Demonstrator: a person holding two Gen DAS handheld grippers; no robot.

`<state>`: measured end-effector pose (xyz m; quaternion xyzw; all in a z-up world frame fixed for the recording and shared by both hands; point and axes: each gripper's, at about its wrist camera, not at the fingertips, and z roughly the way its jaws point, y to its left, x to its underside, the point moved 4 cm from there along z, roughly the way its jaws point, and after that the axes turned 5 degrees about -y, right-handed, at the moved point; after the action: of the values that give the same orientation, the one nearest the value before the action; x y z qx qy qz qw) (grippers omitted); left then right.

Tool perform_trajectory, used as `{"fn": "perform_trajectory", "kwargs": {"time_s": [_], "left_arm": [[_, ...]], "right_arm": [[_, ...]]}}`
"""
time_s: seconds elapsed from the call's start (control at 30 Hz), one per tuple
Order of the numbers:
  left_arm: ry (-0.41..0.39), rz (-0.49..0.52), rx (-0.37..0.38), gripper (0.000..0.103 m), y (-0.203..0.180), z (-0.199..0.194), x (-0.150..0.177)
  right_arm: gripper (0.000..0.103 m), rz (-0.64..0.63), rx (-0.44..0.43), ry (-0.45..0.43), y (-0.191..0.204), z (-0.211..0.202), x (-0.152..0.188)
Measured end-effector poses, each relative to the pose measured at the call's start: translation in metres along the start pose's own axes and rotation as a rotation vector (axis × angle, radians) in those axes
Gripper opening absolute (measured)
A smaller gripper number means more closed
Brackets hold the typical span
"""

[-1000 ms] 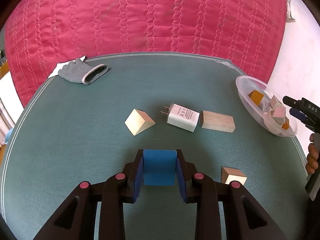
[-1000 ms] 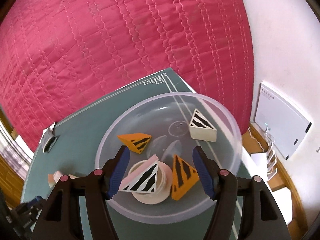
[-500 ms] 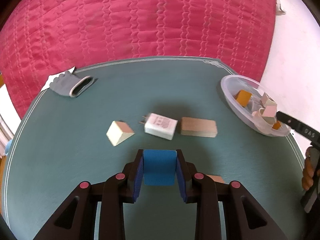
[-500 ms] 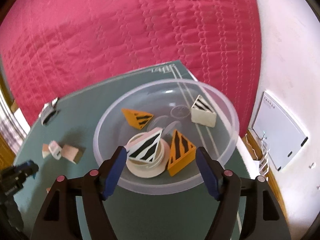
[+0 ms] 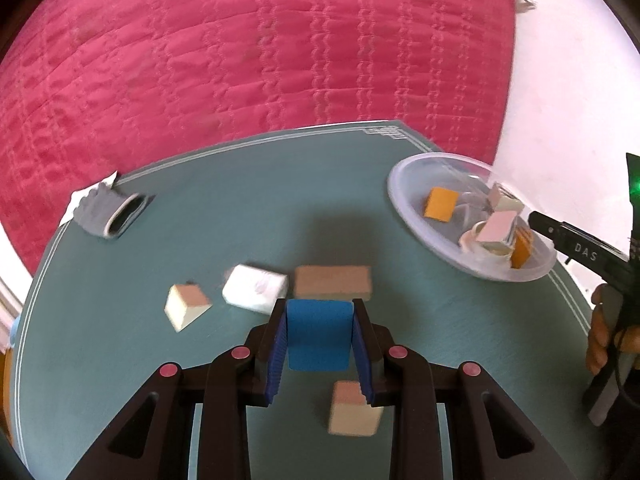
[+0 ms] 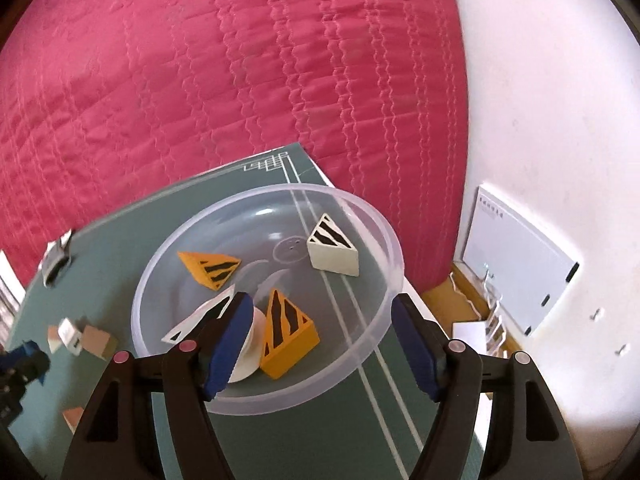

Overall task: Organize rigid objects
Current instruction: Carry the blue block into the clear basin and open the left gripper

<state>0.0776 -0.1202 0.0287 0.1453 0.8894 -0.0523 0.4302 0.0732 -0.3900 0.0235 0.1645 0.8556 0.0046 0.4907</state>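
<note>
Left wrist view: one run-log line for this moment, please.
left gripper: jaws shut on blue block | right gripper: jaws open, empty | clear plastic bowl: striped wedges inside

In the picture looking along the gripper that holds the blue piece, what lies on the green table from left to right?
Grey glove → pale wedge block → white plug adapter → oblong wooden block → clear bowl holding striped pieces.

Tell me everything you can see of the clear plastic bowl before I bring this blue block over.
The clear plastic bowl is round, shallow and translucent with a raised rim, sitting upright near the far right corner of the green table mat, whose white border lines show through it. Inside lie two orange striped wedges, a white striped wedge, and a white striped piece on a white disc. The open right gripper hovers over its near rim, apparently without touching it.
</note>
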Motion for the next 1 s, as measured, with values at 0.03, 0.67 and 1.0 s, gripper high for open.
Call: {"fn": "perform_trajectory", "kwargs": {"time_s": [0.03,0.67,1.0], "left_arm": [[-0.003,0.007,0.009,0.032,-0.005,0.001,-0.002],[-0.015,0.048,0.183,0.032,-0.08,0.043,-0.046],[-0.068,0.04,0.174,0.081,-0.089,0.055,-0.06]], "right_arm": [[0.073,0.005,-0.001,-0.004,-0.001,0.0,-0.001],[0.073,0.088,0.01,-0.084,-0.012,-0.016,-0.007],[0.073,0.074,0.013,-0.105,-0.009,-0.019,-0.007]]}}
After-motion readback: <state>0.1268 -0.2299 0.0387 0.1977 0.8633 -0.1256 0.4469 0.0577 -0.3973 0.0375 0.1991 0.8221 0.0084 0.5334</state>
